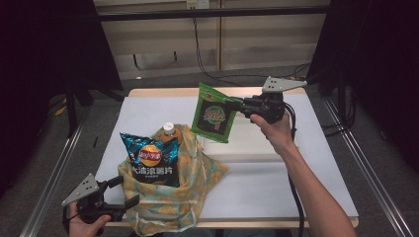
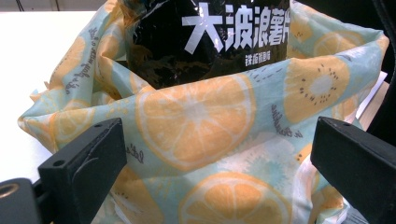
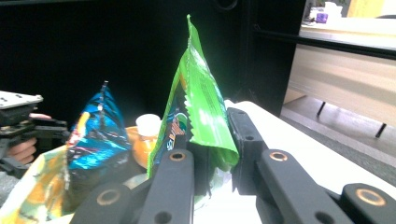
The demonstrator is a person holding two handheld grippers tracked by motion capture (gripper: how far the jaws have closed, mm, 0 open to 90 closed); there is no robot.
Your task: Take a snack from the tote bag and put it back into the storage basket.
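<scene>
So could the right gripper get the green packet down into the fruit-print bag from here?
Probably yes. The right gripper holds the green packet in the air beside the fruit-print bag, whose mouth looks open, though the blue chip bag and a bottle crowd it.

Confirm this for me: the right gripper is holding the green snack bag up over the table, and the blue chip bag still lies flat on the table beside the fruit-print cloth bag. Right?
Not quite. The blue chip bag stands inside the fruit-print cloth bag, not flat beside it; the high view shows this. The rest holds: the right gripper holds the green snack bag up over the table.
</scene>
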